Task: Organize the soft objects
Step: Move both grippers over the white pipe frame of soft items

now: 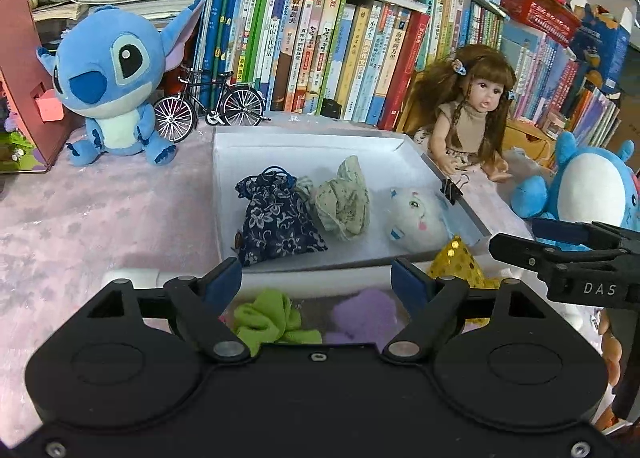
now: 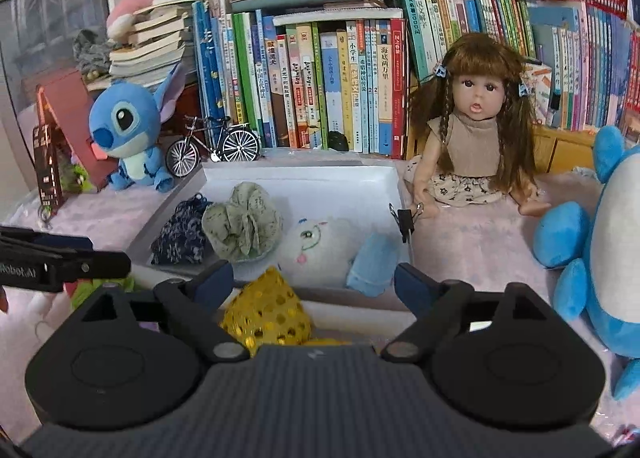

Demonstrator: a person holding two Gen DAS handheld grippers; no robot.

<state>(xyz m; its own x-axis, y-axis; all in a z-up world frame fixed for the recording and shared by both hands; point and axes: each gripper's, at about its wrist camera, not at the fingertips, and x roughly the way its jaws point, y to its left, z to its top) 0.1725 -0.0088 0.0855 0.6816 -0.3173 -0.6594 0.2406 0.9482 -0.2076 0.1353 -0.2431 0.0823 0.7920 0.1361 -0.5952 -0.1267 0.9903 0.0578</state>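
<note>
Grippers in a paired approach to a white tray (image 1: 308, 146) that already holds a navy floral drawstring pouch (image 1: 276, 226), a pale green floral pouch (image 1: 344, 202) and a white plush toy (image 1: 416, 218). The left gripper (image 1: 318, 278) stands with jaws wide and nothing between its pads; just ahead of and below its fingertips, outside the tray's near wall, lie a crumpled green cloth (image 1: 268, 322) and a lilac soft piece (image 1: 364, 316), the cloth toward its left finger, the lilac piece toward its right. The right gripper (image 2: 314, 282) is likewise spread wide and empty; a gold sequinned pouch (image 2: 268, 314) sits directly beneath the gap, nearer its left finger, its long axis running roughly along the line of approach. Judged from this layout, each tool is nearer its own item, and the tray lies straight ahead of both. A doll (image 2: 476, 138) sits beyond the tray's far right corner.
</note>
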